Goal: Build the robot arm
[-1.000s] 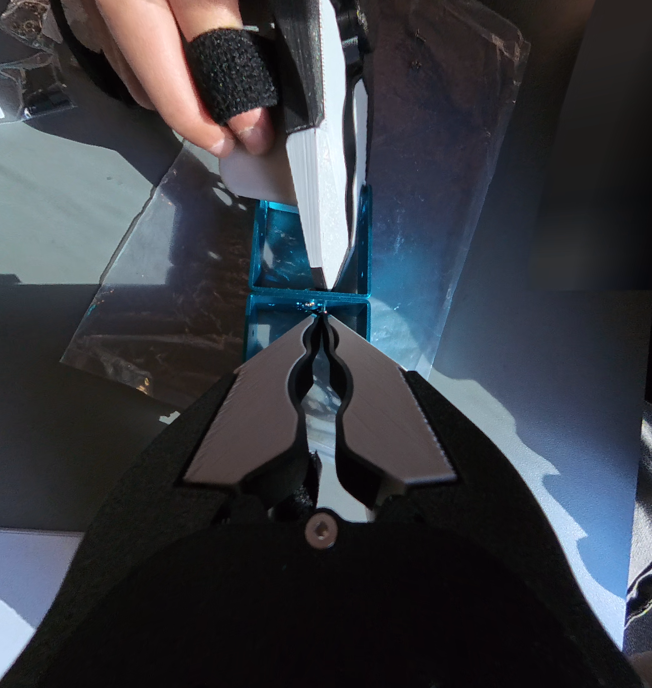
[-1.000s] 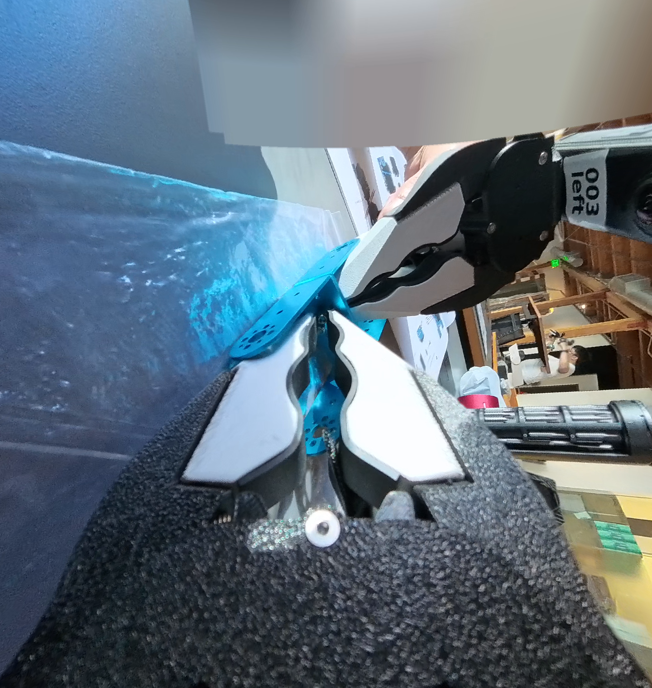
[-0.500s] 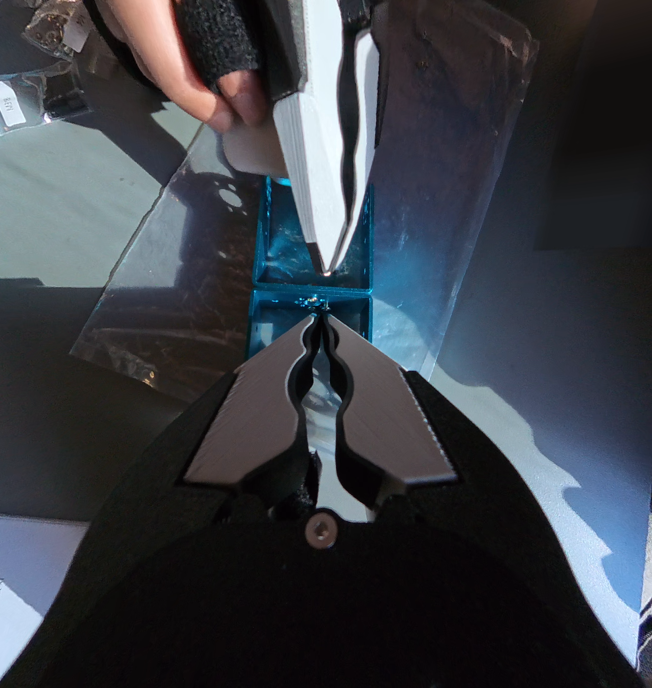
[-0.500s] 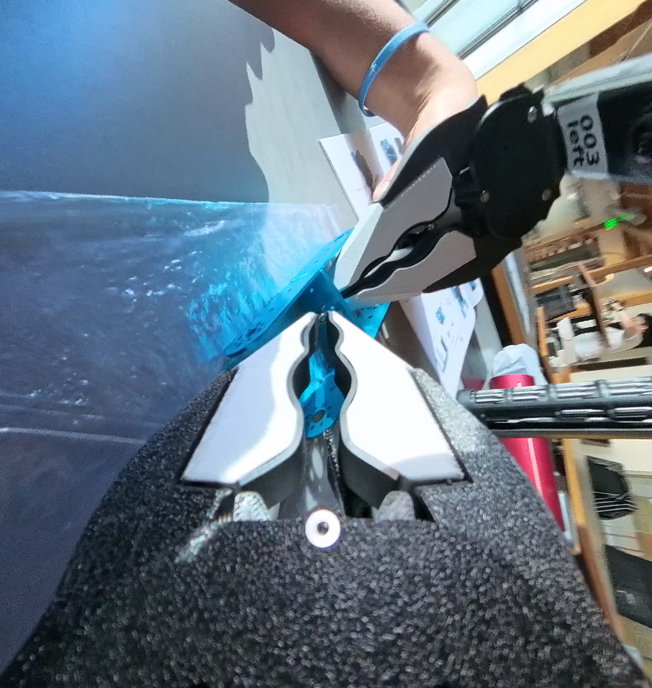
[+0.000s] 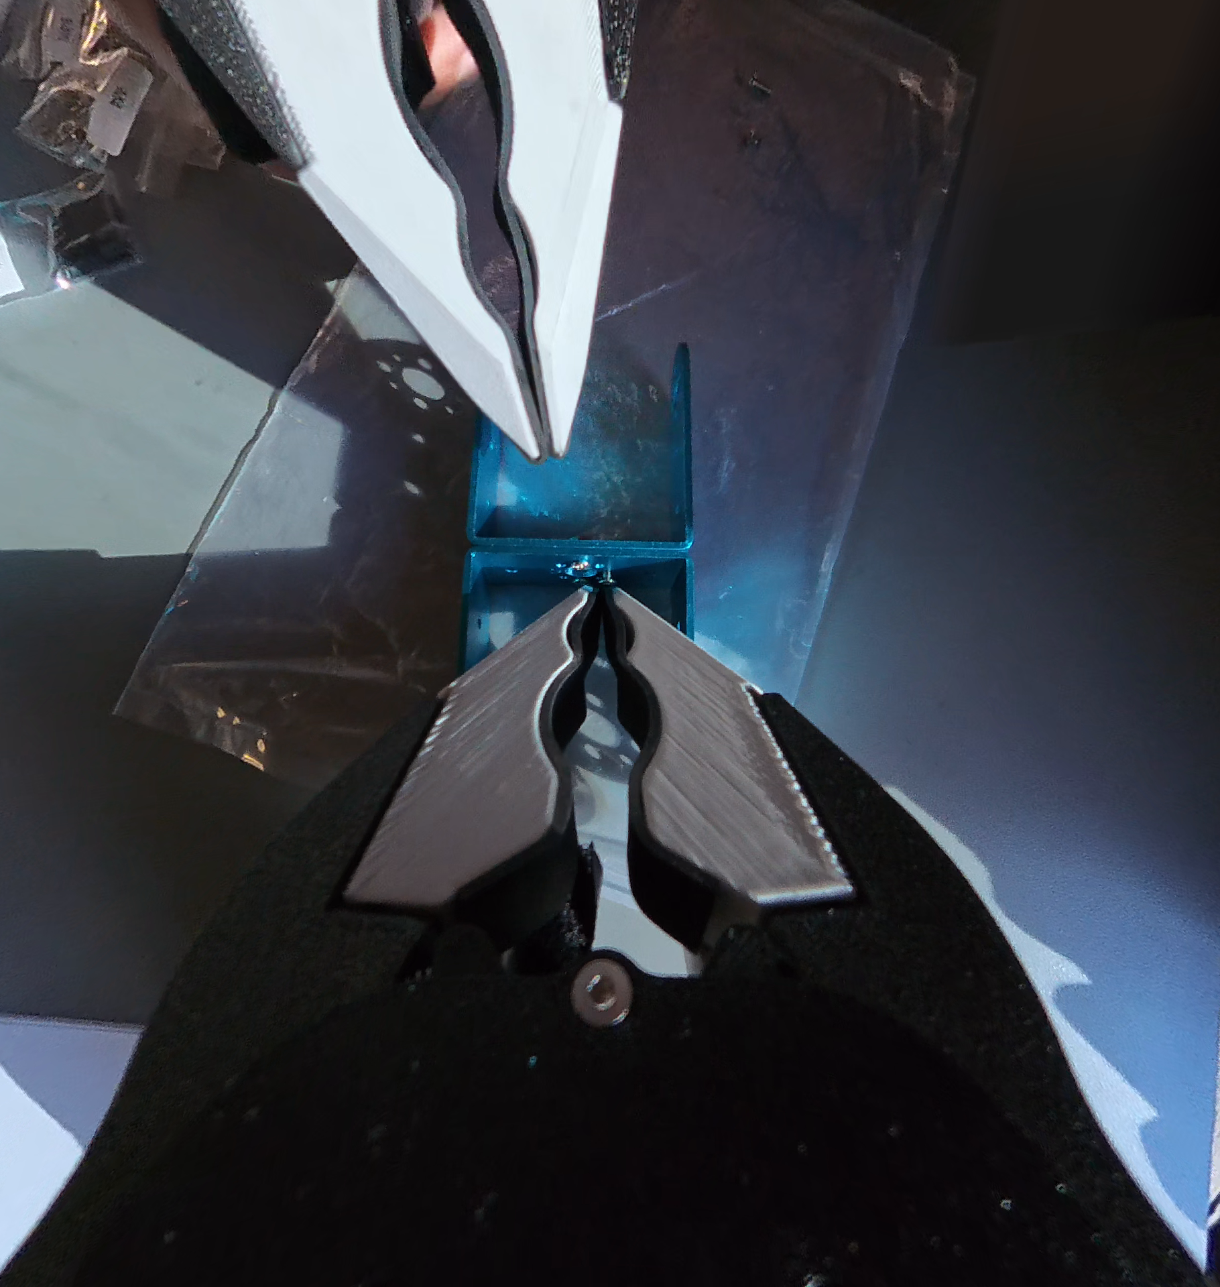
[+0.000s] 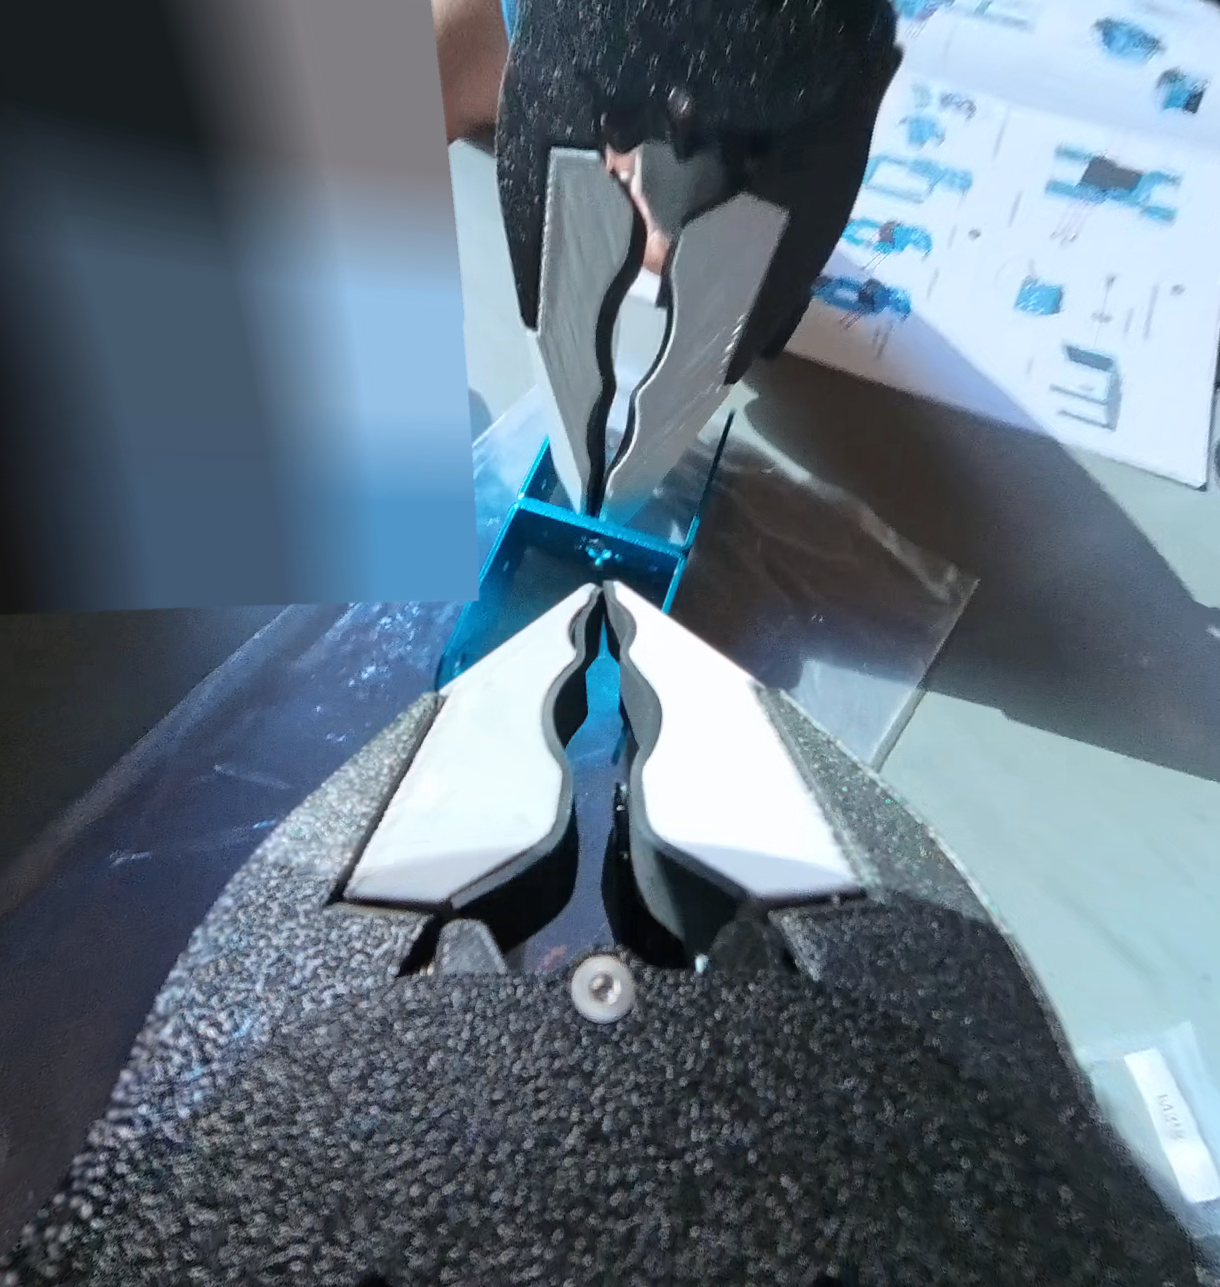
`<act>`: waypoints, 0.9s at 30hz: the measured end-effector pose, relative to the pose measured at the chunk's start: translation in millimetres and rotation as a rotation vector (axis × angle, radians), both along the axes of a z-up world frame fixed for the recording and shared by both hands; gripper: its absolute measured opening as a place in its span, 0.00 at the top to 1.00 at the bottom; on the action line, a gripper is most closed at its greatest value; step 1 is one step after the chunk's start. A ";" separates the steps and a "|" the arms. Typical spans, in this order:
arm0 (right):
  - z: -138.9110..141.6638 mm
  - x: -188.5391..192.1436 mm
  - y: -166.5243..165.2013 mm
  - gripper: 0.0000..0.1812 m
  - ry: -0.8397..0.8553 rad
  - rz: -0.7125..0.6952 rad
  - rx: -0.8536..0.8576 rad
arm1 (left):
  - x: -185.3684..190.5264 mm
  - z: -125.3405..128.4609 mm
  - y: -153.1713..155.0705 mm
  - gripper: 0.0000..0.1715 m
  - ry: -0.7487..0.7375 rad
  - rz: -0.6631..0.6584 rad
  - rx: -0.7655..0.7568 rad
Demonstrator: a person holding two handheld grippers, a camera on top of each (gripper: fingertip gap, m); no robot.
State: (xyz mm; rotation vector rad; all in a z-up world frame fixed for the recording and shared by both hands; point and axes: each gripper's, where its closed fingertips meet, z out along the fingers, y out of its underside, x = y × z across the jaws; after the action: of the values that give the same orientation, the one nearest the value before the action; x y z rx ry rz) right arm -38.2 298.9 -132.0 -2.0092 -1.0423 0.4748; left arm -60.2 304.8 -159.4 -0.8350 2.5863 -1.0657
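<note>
Item: blue metal bracket (image 5: 579, 501), two U-shaped channels joined back to back w/ a small screw (image 5: 583, 567) at the joint; sits on a clear plastic sheet (image 5: 301, 599) on the bench (image 5: 92, 432). My left fingers (image 5: 597, 592): closed, tips at the screw; cannot tell if they pinch it. My right fingers (image 6: 601, 592): closed, tips just short of the joint, opp. side. Also: instruction sheet (image 6: 1053, 230), bagged parts (image 5: 71, 118).

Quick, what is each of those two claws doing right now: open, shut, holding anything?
Left gripper: shut, tips pinched on the middle wall of the blue metal bracket.
Right gripper: shut, tips at the same bracket; whether it grips it cannot be told.
</note>
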 end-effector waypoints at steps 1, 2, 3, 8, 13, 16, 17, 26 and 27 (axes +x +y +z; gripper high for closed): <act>-0.8 1.5 -1.2 1.00 -0.015 -0.002 -0.010 | -0.5 0.1 0.6 1.00 -0.003 -0.001 0.005; -0.6 2.1 -2.9 1.00 -0.027 -0.002 -0.020 | -0.9 0.5 1.1 1.00 -0.007 0.000 0.008; -0.8 0.9 -6.1 1.00 -0.035 0.009 -0.037 | -1.4 0.9 0.9 1.00 -0.011 0.000 0.007; -14.6 6.7 -2.1 1.00 -0.289 -0.006 0.039 | -6.9 -1.2 3.2 1.00 0.014 0.004 0.026; -18.8 6.4 12.8 0.93 -0.309 0.017 -0.010 | -17.4 -0.7 2.4 1.00 0.025 0.009 0.062; -16.5 11.7 30.2 0.92 -0.274 0.022 -0.032 | -25.0 -0.7 2.2 1.00 0.025 0.024 0.095; -19.2 9.8 26.1 0.92 -0.268 0.060 -0.086 | -25.7 0.0 5.0 1.00 0.014 0.044 0.121; -11.8 -16.0 -0.9 0.96 -0.265 0.234 -0.196 | -32.2 16.0 -0.7 1.00 -0.067 0.088 0.137; -11.2 -16.4 -1.5 0.96 -0.258 0.236 -0.195 | -32.9 14.7 -1.5 1.00 -0.059 0.089 0.136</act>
State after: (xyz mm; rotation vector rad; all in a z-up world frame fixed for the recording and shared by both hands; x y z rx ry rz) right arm -54.7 297.4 -143.2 -2.1698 -1.4515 0.4631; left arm -93.1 303.4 -144.7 -0.8635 2.5146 -0.8660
